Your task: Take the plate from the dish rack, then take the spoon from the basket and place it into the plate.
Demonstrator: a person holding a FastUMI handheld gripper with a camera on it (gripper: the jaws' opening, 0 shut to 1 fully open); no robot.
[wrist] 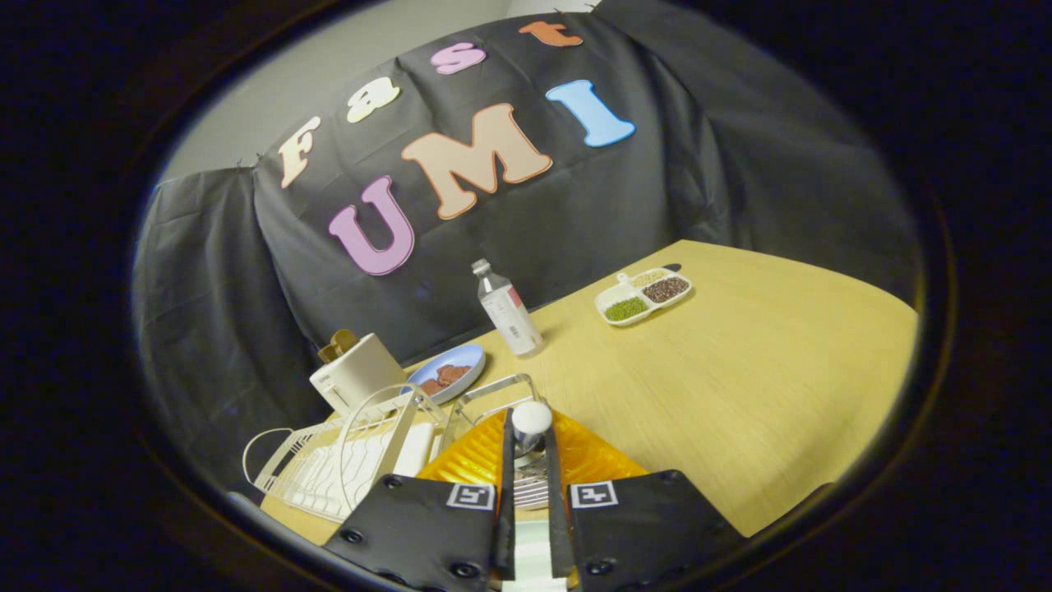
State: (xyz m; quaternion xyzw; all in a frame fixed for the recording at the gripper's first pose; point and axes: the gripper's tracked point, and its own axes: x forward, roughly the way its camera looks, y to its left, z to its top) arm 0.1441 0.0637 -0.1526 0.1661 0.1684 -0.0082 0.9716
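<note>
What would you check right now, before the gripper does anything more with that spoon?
1. Grip: the gripper is shut on the shiny metal spoon, both fingers pressing: ok.
2. Translucent orange plate is out of the white wire dish rack: ok.
3. Spoon is over the plate: ok.
4. Spoon is free of the metal wire basket: cannot tell.
5. Clear plastic bottle stands well beyond the fingers: ok.
</note>
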